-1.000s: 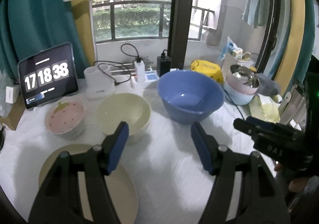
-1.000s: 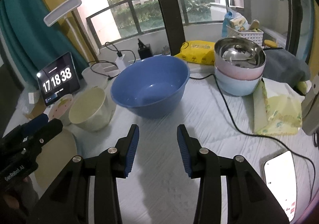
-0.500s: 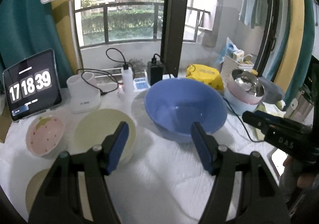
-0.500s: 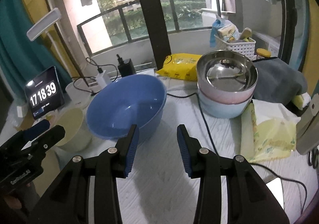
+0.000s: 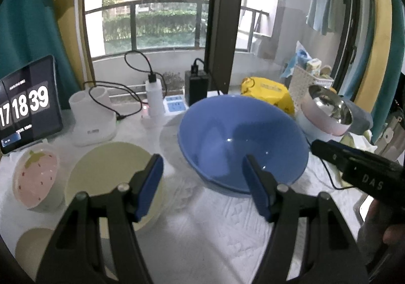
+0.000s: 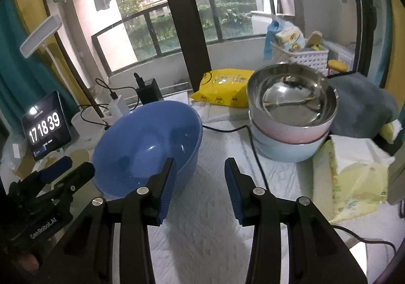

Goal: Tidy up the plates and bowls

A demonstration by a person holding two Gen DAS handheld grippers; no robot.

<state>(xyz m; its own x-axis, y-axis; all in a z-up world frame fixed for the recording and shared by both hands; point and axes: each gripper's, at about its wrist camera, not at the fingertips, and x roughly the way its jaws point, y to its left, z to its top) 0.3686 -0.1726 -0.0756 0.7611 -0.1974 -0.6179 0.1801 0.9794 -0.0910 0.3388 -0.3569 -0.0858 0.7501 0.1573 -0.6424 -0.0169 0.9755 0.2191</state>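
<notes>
Both sets of tongs are spread wide with nothing in them: the left tongs (image 5: pixel 202 165) hang over the white-covered bench (image 5: pixel 202 238) between the cream bowl (image 5: pixel 111 172) and the big blue bowl (image 5: pixel 243 142), and the right tongs (image 6: pixel 200 172) sit just off the blue bowl's (image 6: pixel 149 142) right rim. The best open stretch of bench is the bare patch straight under and in front of both tongs. The left side is tighter: the cream bowl sits right next to the strawberry-print pink bowl (image 5: pixel 35 177), with a tan plate (image 5: pixel 33 246) at the near left edge. To the right there's a stack with a steel bowl (image 6: pixel 291 96) nested in a pink bowl (image 6: pixel 288 132) on a pale blue bowl (image 6: pixel 286 150), and a black cable (image 6: pixel 258 155) runs across the bench between that stack and the blue bowl. Behind it all are a tablet clock (image 5: pixel 27 104), a white holder (image 5: pixel 91 117), a charger block (image 5: pixel 197 86) with cords, and a yellow packet (image 6: pixel 222 89). A tissue pack (image 6: pixel 354 175) and grey cloth (image 6: pixel 362 104) crowd the far right edge.
</notes>
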